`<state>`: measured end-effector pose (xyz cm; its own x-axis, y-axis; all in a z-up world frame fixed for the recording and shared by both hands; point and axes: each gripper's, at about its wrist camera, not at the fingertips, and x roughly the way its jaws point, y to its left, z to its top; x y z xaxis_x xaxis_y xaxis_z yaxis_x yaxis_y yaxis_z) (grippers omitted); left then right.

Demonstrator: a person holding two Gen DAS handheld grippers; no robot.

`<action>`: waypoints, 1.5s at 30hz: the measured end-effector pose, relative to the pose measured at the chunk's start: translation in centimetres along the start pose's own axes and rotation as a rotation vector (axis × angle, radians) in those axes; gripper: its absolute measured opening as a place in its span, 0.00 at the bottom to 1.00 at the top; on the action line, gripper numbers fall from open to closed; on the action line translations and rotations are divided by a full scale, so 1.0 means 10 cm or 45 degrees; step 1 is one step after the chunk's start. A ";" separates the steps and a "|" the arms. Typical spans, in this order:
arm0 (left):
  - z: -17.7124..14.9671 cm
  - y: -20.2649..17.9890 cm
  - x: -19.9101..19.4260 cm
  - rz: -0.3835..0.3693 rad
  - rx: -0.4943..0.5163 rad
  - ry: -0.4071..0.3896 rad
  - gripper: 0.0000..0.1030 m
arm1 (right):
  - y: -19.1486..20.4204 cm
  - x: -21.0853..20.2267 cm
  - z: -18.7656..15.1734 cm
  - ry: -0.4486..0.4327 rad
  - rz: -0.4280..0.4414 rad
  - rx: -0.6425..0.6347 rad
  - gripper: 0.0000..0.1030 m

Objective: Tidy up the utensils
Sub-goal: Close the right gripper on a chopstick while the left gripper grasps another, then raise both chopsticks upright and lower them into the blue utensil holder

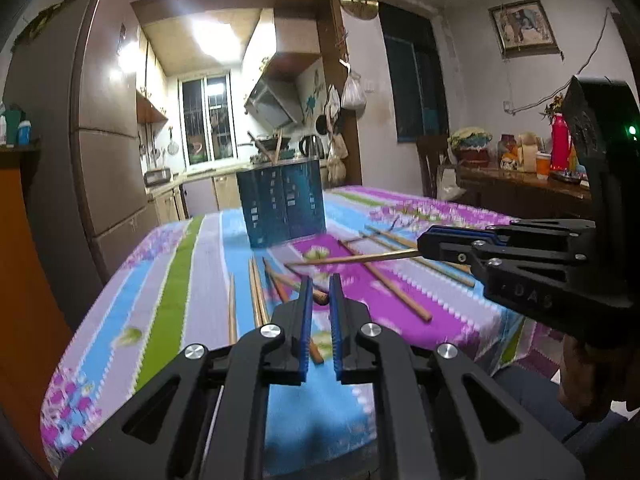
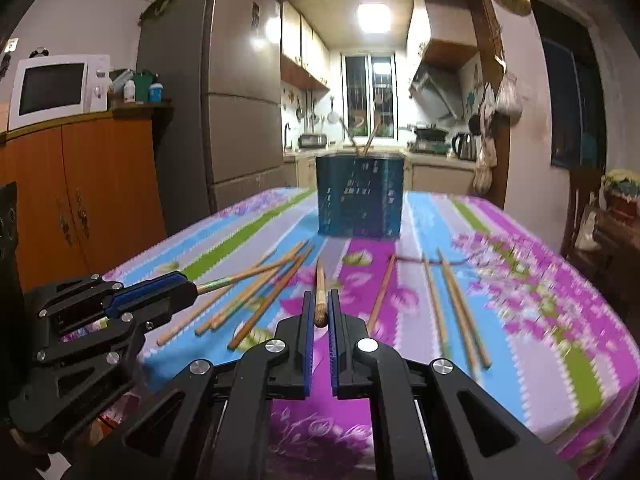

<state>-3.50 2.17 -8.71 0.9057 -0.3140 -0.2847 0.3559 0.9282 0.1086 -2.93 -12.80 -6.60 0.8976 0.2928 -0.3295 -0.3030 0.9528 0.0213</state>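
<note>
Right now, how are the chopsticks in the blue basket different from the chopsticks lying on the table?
The chopsticks in the basket stand up, lean and cross, poking above the rim of the blue basket. The chopsticks on the table lie flat on the striped tablecloth. Only two sticks show in the basket, while many more lie scattered on the table, pointing different ways. Both groups look like plain, thin wooden sticks.

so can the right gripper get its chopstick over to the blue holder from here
Probably yes. The right gripper is shut on a chopstick, and the blue holder stands straight ahead across the tablecloth. Only loose chopsticks lie flat between them, and the left gripper is off to the side.
</note>
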 end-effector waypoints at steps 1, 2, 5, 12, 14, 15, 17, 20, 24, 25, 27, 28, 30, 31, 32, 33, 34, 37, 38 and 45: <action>0.04 0.00 -0.01 -0.001 0.003 -0.012 0.07 | -0.02 -0.02 0.05 -0.014 0.004 -0.010 0.07; 0.09 0.00 -0.02 0.000 0.011 -0.026 0.07 | -0.03 -0.05 0.09 -0.029 0.005 -0.024 0.07; 0.25 0.04 -0.05 0.011 0.025 -0.073 0.06 | -0.06 -0.08 0.24 -0.060 0.027 -0.056 0.07; 0.67 0.16 -0.07 0.036 0.049 -0.185 0.06 | -0.15 -0.08 0.63 -0.138 0.068 -0.123 0.07; 0.78 0.21 -0.04 0.038 0.043 -0.208 0.06 | -0.20 -0.04 0.76 -0.161 0.093 -0.127 0.07; 0.84 0.23 -0.02 0.035 0.036 -0.216 0.06 | -0.21 -0.01 0.80 -0.166 0.100 -0.124 0.07; 0.94 0.26 0.04 0.035 0.034 -0.233 0.06 | -0.25 0.06 0.91 -0.174 0.117 -0.120 0.07; 1.10 0.31 0.13 0.020 0.020 -0.241 0.05 | -0.32 0.17 1.09 -0.177 0.148 -0.102 0.07; 1.28 0.44 0.26 0.008 -0.016 -0.239 0.05 | -0.41 0.28 1.33 -0.185 0.172 -0.094 0.07; 1.30 0.46 0.27 0.008 -0.021 -0.242 0.05 | -0.42 0.29 1.38 -0.190 0.174 -0.097 0.07; 1.37 0.49 0.28 0.006 -0.033 -0.248 0.05 | -0.43 0.32 1.47 -0.192 0.186 -0.094 0.07; 1.42 0.51 0.29 0.005 -0.040 -0.254 0.05 | -0.44 0.32 1.52 -0.198 0.188 -0.095 0.07; 1.49 0.53 0.28 0.004 -0.049 -0.265 0.05 | -0.46 0.33 1.63 -0.205 0.200 -0.093 0.07; 1.52 0.54 0.28 0.004 -0.051 -0.268 0.05 | -0.48 0.33 1.69 -0.205 0.208 -0.089 0.07; 1.56 0.54 0.27 0.004 -0.053 -0.275 0.05 | -0.48 0.33 1.74 -0.208 0.211 -0.087 0.07; 1.59 0.54 0.27 0.004 -0.055 -0.281 0.05 | -0.48 0.32 1.78 -0.212 0.214 -0.087 0.07; 1.63 0.54 0.26 0.005 -0.054 -0.288 0.05 | -0.50 0.32 1.84 -0.219 0.219 -0.085 0.07; 1.78 0.52 0.24 -0.005 -0.047 -0.311 0.05 | -0.52 0.29 1.98 -0.239 0.227 -0.082 0.07; 1.83 0.52 0.25 -0.006 -0.044 -0.317 0.05 | -0.52 0.29 2.02 -0.243 0.230 -0.082 0.07; 2.17 0.57 0.34 -0.021 -0.050 -0.329 0.05 | -0.59 0.32 2.37 -0.266 0.232 -0.079 0.07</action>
<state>6.64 2.06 11.56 0.9303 -0.3653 -0.0325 0.3667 0.9279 0.0677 9.36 -15.60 14.55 0.8710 0.4753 -0.1240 -0.4787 0.8780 0.0024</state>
